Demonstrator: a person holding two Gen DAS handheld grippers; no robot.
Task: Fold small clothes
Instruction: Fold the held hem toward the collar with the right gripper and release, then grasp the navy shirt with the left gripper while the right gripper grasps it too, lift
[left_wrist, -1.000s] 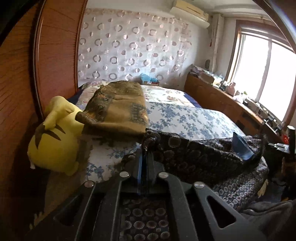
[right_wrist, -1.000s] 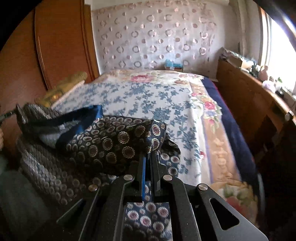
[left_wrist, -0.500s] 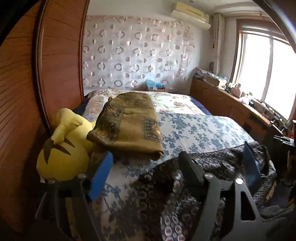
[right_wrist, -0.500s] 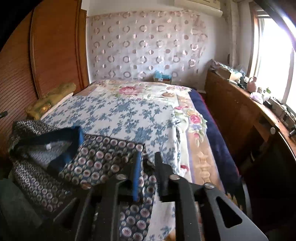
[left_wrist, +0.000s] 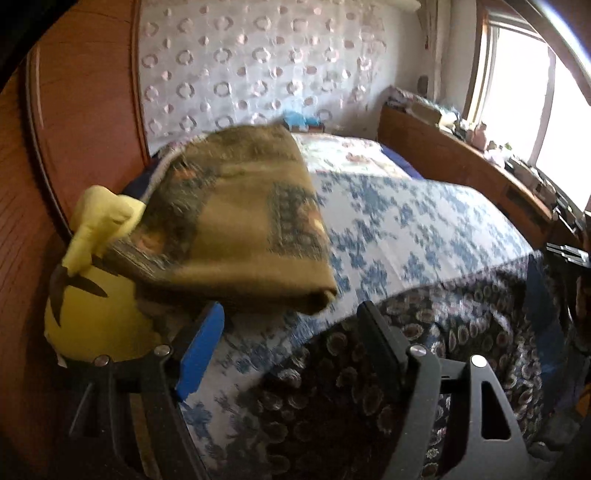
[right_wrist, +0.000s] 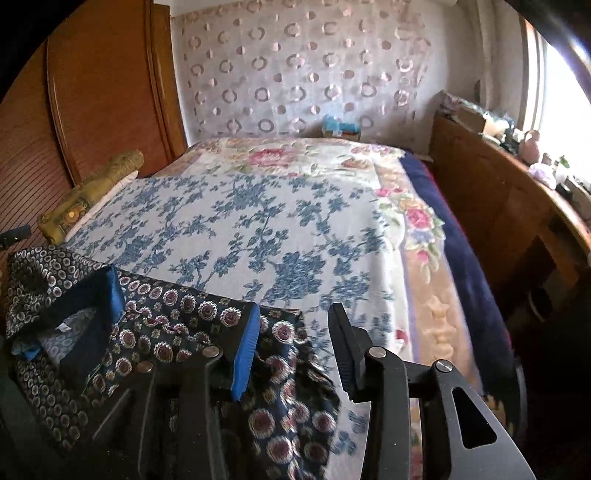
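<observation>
A dark navy patterned garment (left_wrist: 443, 332) with round medallions and a blue collar lies spread on the near edge of the bed. It also shows in the right wrist view (right_wrist: 166, 332). My left gripper (left_wrist: 291, 332) is open and empty, just above the garment's left end. My right gripper (right_wrist: 291, 336) is open and empty, over the garment's right end; its blue pad (right_wrist: 245, 354) sits above the cloth.
The bed has a blue floral cover (right_wrist: 258, 221). A folded olive blanket (left_wrist: 240, 229) and a yellow plush toy (left_wrist: 92, 295) lie at the left by the wooden headboard (left_wrist: 74, 129). A wooden sideboard (right_wrist: 498, 206) runs along the right under the window.
Both grippers were shut on the garment a second ago; both have opened and let it drop onto the bed. The right jaws have spread wider since half a second ago.
</observation>
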